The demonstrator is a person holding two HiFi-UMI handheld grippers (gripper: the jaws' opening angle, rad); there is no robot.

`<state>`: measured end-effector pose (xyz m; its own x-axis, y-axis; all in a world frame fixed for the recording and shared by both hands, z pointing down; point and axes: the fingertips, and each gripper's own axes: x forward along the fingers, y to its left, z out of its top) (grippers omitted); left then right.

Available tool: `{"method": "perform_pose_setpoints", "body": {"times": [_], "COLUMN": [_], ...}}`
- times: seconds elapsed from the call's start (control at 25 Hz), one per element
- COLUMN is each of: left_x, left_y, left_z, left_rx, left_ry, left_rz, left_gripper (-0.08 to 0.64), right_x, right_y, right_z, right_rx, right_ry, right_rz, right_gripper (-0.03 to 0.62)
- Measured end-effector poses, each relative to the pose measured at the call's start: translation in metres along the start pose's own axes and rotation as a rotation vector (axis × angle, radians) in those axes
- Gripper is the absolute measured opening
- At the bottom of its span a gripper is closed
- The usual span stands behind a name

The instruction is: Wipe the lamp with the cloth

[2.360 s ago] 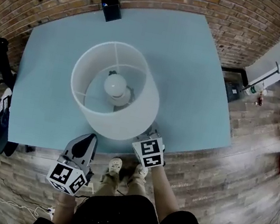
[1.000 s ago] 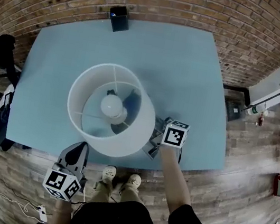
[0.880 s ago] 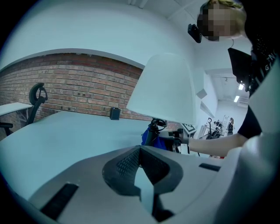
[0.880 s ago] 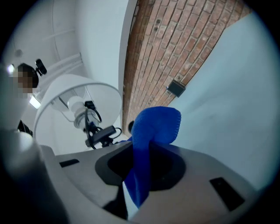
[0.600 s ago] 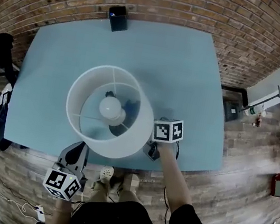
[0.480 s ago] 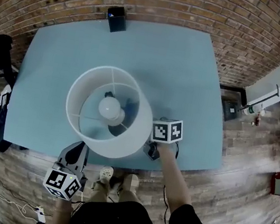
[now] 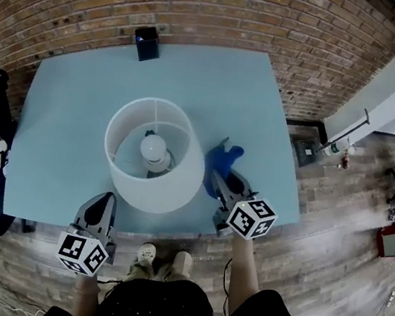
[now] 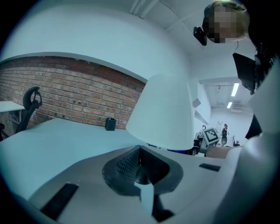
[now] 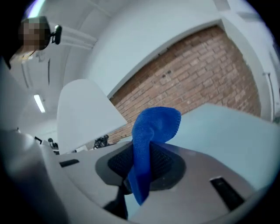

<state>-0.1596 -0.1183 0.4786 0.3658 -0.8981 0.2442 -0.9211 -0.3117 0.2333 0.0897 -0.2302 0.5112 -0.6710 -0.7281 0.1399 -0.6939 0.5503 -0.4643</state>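
The lamp (image 7: 154,155) stands mid-table with a wide white shade and a bare bulb (image 7: 155,149) inside. To the right of the shade, my right gripper (image 7: 218,177) is shut on a blue cloth (image 7: 222,156), whose free end sticks up past the jaws. In the right gripper view the cloth (image 9: 154,129) is pinched between the pads, with the shade (image 9: 85,114) off to the left. My left gripper (image 7: 104,203) hangs at the table's near edge, left of the lamp, shut on nothing. Its own view shows the shade (image 8: 164,111) just ahead.
The light blue table (image 7: 61,114) backs onto a brick wall (image 7: 209,4). A small black box (image 7: 147,42) stands at the table's far edge, also visible as a box (image 8: 110,124) in the left gripper view. The person's shoes (image 7: 161,258) show on the wooden floor.
My right gripper has come away from beside the lamp's foot and risen to the right of the shade with the blue cloth in it. The left gripper has hardly moved.
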Motion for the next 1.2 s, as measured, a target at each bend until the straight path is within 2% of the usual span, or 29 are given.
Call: {"method": "perform_pose_setpoints", "body": {"times": [0.16, 0.32, 0.48, 0.72, 1.2], "left_x": [-0.009, -0.015, -0.016, -0.019, -0.019], "left_y": [0.012, 0.010, 0.005, 0.002, 0.003], "left_z": [0.035, 0.044, 0.039, 0.032, 0.028], "left_rx": [0.039, 0.040, 0.041, 0.063, 0.057], "left_ry": [-0.093, -0.129, -0.121, -0.091, -0.089], "left_rz": [0.003, -0.011, -0.051, -0.072, -0.093], "left_gripper": [0.008, 0.009, 0.009, 0.008, 0.009], "right_x": [-0.045, -0.075, -0.081, -0.074, -0.076], "right_y": [0.034, 0.062, 0.081, 0.099, 0.104], "right_z": [0.036, 0.027, 0.012, -0.002, -0.010], "right_rx": [-0.224, -0.315, -0.318, -0.369, -0.329], "right_ry": [-0.103, -0.125, -0.138, -0.076, -0.062], "right_rz": [-0.096, -0.156, -0.163, -0.148, -0.143], "right_gripper": [0.080, 0.080, 0.078, 0.075, 0.075]}}
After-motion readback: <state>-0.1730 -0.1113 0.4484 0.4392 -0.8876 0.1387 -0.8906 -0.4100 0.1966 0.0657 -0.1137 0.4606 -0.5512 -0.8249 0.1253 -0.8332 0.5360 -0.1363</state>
